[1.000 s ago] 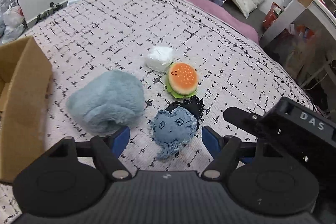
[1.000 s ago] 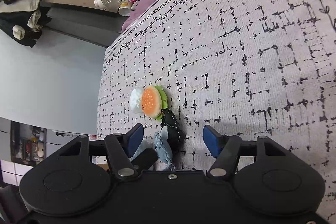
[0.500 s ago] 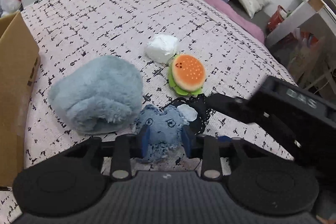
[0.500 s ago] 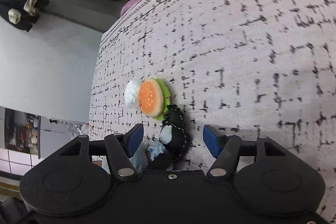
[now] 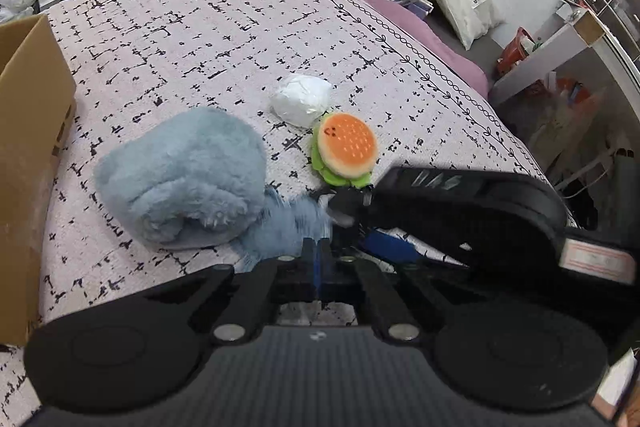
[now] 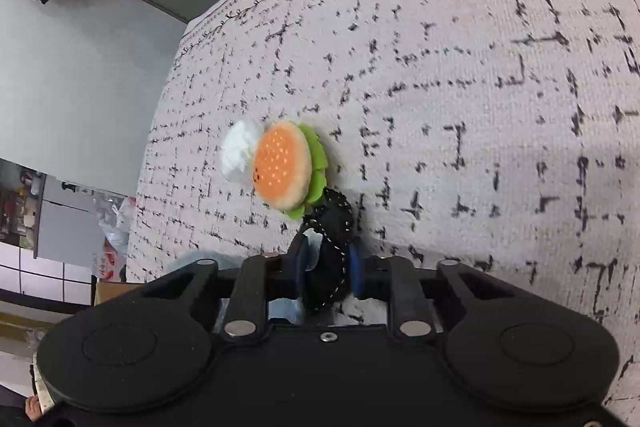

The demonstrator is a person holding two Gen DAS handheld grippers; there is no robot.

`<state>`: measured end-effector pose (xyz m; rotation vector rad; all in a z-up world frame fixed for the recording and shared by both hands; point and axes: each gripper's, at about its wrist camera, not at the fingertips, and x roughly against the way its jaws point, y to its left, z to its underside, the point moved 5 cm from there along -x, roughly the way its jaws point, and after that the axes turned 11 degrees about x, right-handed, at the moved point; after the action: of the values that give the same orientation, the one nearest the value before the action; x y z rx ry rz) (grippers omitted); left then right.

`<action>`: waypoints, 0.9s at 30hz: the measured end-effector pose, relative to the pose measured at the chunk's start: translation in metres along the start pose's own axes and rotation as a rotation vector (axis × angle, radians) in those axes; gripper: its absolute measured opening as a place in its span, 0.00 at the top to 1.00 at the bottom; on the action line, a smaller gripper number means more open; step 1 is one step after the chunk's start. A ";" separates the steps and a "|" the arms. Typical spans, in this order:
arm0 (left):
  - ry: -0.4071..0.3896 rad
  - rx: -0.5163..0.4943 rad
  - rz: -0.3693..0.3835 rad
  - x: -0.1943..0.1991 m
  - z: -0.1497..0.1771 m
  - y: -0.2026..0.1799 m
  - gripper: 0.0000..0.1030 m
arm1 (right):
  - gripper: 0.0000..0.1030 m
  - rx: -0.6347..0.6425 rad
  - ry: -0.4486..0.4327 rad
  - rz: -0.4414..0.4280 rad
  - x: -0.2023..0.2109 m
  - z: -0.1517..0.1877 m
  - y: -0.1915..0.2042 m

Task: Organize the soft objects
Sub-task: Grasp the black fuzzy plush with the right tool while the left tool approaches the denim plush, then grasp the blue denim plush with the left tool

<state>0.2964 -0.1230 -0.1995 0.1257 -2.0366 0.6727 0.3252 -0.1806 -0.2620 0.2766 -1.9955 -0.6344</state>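
On the patterned bedspread (image 5: 224, 39), the left gripper (image 5: 320, 259) has its jaws pressed together on the fuzzy edge of the small blue plush doll (image 5: 288, 223), which lies just in front of them against the rolled blue fleece (image 5: 180, 175). The right gripper (image 6: 329, 265) pinches the black plush (image 6: 332, 227) between its blue pads, just below the burger plush (image 6: 284, 167) and the white wad (image 6: 238, 151).

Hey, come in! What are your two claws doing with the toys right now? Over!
Left gripper shut on blue plush. Right gripper shut on black plush. Burger plush close ahead, touching nothing held that I can confirm.
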 end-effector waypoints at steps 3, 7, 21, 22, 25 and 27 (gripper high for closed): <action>-0.011 -0.019 0.006 0.008 0.005 -0.001 1.00 | 0.84 -0.005 -0.015 0.013 0.014 0.008 -0.002; -0.031 -0.047 0.008 0.017 0.007 -0.001 1.00 | 0.84 -0.024 -0.060 0.016 0.044 0.015 -0.007; -0.029 -0.109 -0.083 0.004 0.002 -0.006 0.34 | 0.84 -0.132 -0.111 0.102 0.067 0.025 -0.036; -0.033 -0.114 -0.097 0.001 0.002 -0.006 0.31 | 0.84 -0.138 -0.115 0.109 0.067 0.024 -0.038; -0.030 -0.093 -0.126 -0.012 0.001 -0.002 0.30 | 0.84 -0.156 -0.117 0.120 0.065 0.024 -0.044; 0.004 -0.091 -0.148 -0.025 0.002 0.001 0.30 | 0.84 -0.168 -0.119 0.119 0.064 0.025 -0.047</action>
<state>0.3076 -0.1281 -0.2210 0.2188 -2.0276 0.4869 0.2692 -0.2406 -0.2492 0.0182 -2.0396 -0.7519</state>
